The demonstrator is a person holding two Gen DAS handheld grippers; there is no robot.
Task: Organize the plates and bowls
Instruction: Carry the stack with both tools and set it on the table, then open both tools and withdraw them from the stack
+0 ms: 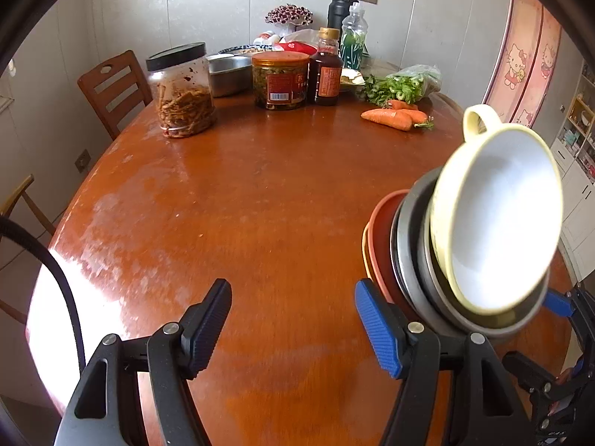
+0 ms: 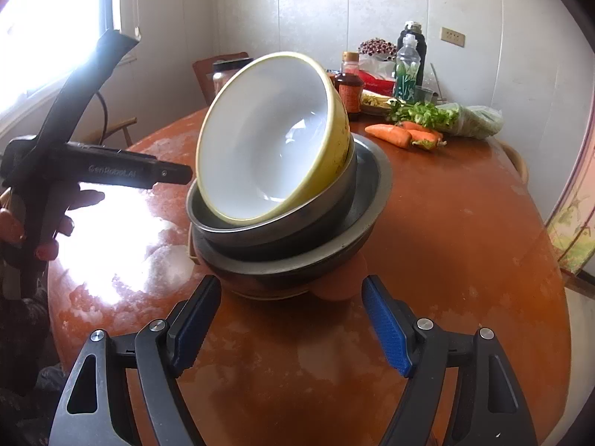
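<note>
A stack of dishes stands on the round brown table [image 2: 446,223]. A yellow bowl with a white inside [image 2: 275,137] lies tilted on top. Under it are a steel bowl [image 2: 297,223], a wider steel plate [image 2: 368,193] and orange dishes [image 2: 338,290] at the bottom. My right gripper [image 2: 290,319] is open just in front of the stack, touching nothing. In the left wrist view the stack is at the right, with the yellow bowl [image 1: 498,208] and orange dishes [image 1: 383,238]. My left gripper [image 1: 293,327] is open and empty to the left of the stack.
At the table's far side stand a jar with a black lid [image 1: 182,89], a jar with an orange lid [image 1: 280,80], a dark sauce bottle [image 1: 327,70], a steel basin [image 1: 230,70], carrots [image 1: 394,115] and greens [image 1: 405,85]. Wooden chairs [image 1: 111,85] stand at the left.
</note>
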